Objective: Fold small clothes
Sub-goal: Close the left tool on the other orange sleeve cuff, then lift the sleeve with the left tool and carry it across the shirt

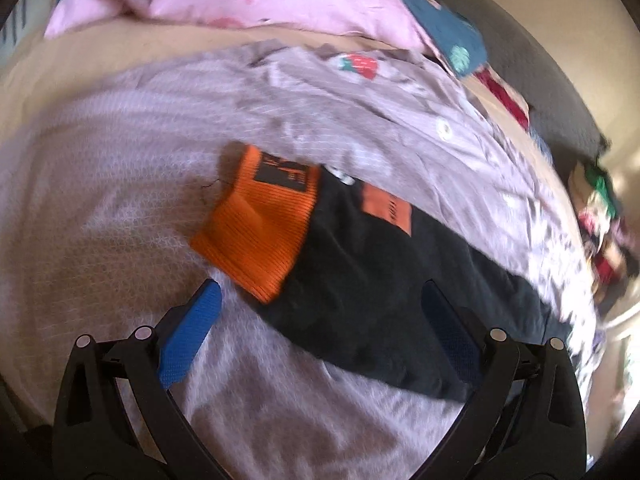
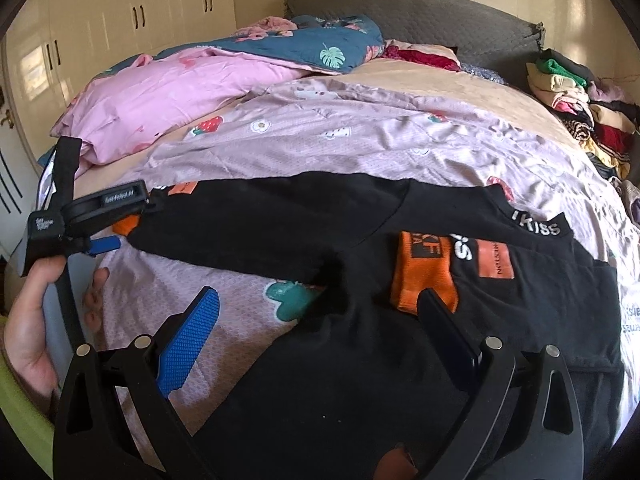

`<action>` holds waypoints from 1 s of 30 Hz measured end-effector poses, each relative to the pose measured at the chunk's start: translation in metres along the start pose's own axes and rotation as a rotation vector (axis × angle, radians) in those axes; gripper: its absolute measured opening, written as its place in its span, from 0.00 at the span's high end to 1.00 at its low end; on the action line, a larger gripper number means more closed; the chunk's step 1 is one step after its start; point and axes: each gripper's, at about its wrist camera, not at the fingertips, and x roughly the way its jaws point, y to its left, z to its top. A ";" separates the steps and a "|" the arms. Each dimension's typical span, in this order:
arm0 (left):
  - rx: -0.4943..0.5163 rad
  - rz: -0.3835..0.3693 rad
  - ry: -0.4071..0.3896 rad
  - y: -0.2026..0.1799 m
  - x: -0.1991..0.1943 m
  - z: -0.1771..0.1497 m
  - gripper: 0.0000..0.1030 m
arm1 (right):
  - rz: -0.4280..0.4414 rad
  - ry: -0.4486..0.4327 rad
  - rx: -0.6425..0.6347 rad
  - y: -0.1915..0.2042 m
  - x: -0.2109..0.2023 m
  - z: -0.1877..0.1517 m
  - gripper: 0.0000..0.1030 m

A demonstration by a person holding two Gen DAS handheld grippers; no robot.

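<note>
The black cotton T-shirt with orange cuffs [image 2: 360,360] is cut off below; its sleeve is extended leftward. Left tongs [image 1: 320,320] and right tongs [image 2: 320,320] are spread, empty.

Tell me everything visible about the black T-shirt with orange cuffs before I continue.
The black T-shirt with orange ribbed cuffs lies flat on the lilac printed bedsheet, soft knit by its look. White lettering runs along the collar, and an orange patch sits beside it. One sleeve is folded inward, its cuff lying on the body; the other stretches out toward the left gripper. The right gripper hovers open above it.
</note>
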 end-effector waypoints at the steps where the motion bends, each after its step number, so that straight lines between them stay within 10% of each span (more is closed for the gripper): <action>1: -0.019 -0.008 -0.006 0.003 0.001 0.002 0.09 | 0.002 0.002 -0.001 0.001 0.001 -0.001 0.04; 4: -0.061 -0.021 -0.047 0.009 0.000 0.010 0.12 | 0.006 0.010 -0.003 0.003 0.005 -0.002 0.04; 12: -0.044 -0.039 -0.075 0.008 -0.002 0.014 0.89 | 0.016 0.020 0.046 -0.008 0.003 -0.014 0.04; 30: 0.187 -0.288 -0.143 -0.066 -0.069 0.004 0.92 | -0.026 -0.004 0.171 -0.056 -0.034 -0.034 0.04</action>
